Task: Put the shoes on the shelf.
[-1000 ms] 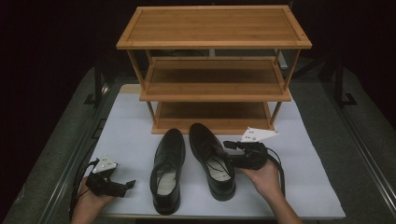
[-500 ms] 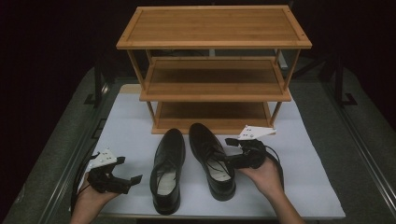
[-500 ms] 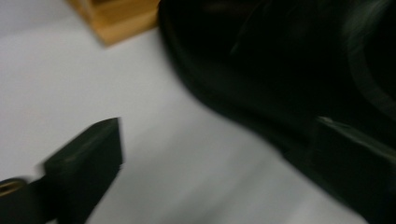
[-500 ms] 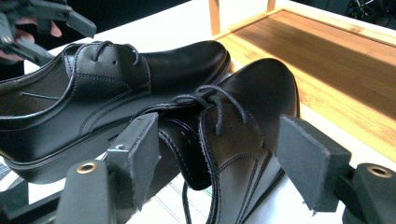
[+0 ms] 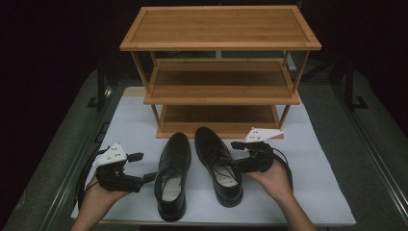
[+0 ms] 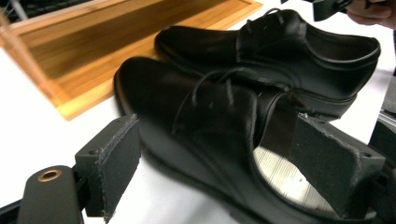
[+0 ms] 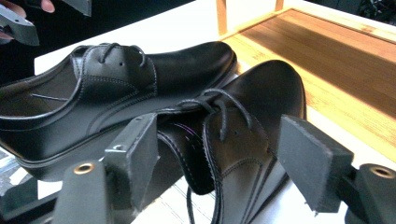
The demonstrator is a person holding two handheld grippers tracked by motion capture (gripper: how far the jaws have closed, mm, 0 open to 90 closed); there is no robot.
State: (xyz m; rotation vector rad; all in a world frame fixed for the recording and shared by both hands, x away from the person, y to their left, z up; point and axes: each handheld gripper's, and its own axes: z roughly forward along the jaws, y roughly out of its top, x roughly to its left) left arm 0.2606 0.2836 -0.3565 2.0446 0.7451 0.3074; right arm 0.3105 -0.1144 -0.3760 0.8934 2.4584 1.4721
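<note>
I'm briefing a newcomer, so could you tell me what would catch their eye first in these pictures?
Probably the pair of black lace-up shoes, the left shoe and the right shoe, side by side on the white mat. Behind them stands a three-tier wooden shoe rack, its shelves bare. The left claw and right claw flank the shoes.

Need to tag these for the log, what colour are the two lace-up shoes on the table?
Both dress shoes are black, clearest in the right gripper view.

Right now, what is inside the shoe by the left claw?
Inside the left shoe a pale insole shows at the heel end. Farther toward the toe, the tongue and laces cover the inside, so nothing there can be seen.
</note>
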